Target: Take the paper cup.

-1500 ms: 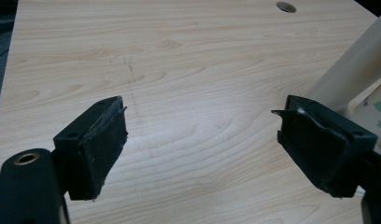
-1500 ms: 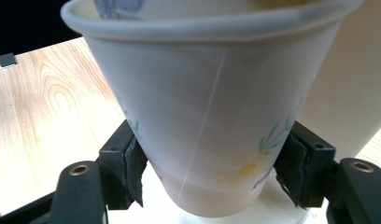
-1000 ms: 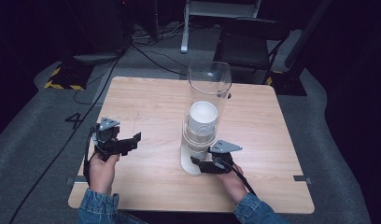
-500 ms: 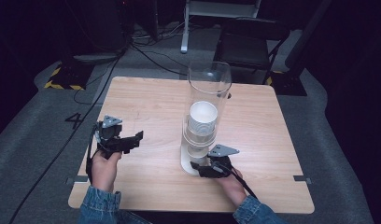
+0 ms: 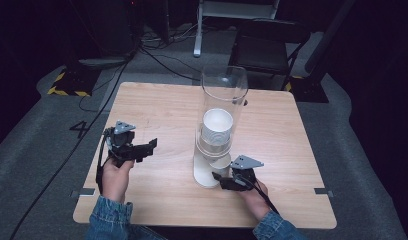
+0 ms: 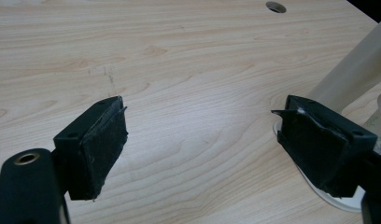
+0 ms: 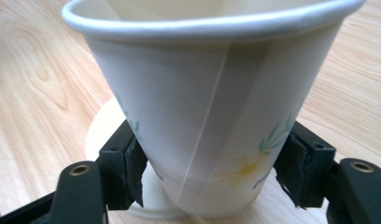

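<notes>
A tall clear cup dispenser tube (image 5: 223, 120) stands upright near the middle of the light wooden table (image 5: 162, 100), on a white round base (image 5: 204, 172), with a stack of white paper cups (image 5: 217, 127) showing inside it. The right gripper (image 5: 226, 181) sits low at the near right foot of that tube, held by the person's right hand (image 5: 252, 197), its tip at the bottom of the stack. In the right gripper view its two black jaws stand on either side of the lowest paper cup (image 7: 202, 107), a white one printed with a yellow flower and green leaves; both pads (image 7: 135, 170) press against the cup's lower wall, so the jaws are pinching it, and the white base lies just under the cup. The left gripper (image 5: 142, 147) is well apart to the left of the tube, above bare wood, held by the left hand (image 5: 116, 175). In the left gripper view its jaws are spread wide with nothing between them, and the dispenser's column and base edge appear behind the right-hand jaw. A small round hole (image 6: 275, 6) is set in the table's far edge beyond the tube.
</notes>
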